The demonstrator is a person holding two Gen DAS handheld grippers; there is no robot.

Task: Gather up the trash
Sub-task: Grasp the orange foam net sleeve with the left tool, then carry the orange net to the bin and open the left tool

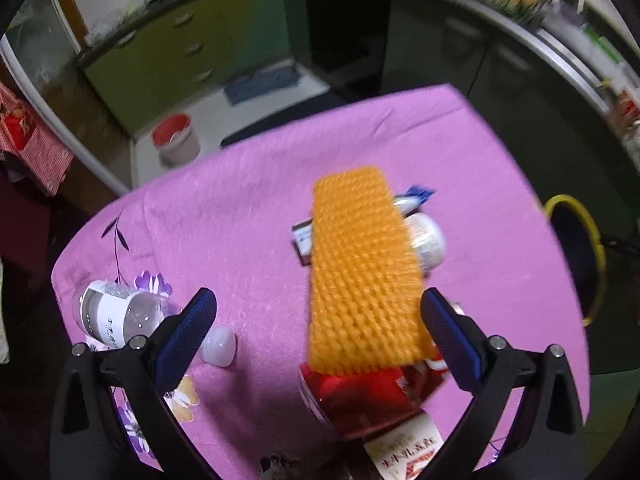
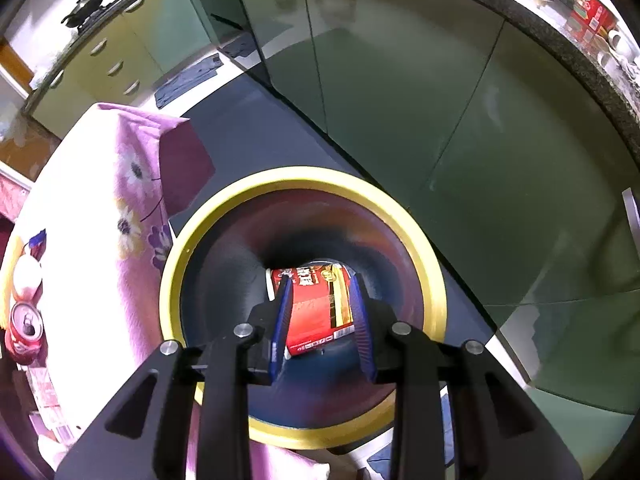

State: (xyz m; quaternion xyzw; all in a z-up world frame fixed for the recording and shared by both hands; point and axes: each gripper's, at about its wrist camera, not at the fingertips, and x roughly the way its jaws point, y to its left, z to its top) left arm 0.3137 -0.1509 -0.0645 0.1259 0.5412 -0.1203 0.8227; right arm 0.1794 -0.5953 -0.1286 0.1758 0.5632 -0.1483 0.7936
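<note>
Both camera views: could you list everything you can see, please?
table: one, purple flowered cloth, under the litter
brush: one, orange, mid-table
bottle: one, clear, lying at the table's left
can: one, red, on the table
wrapper: one, blue and white, behind the brush
bin: one, dark with a yellow rim, on the floor beside the table
carton: one, red, over the bin's mouth
bucket: one, red inside, on the floor beyond the table
left tongs: black with blue pads, open above the table
right tongs: same colours, shut on the carton
</note>
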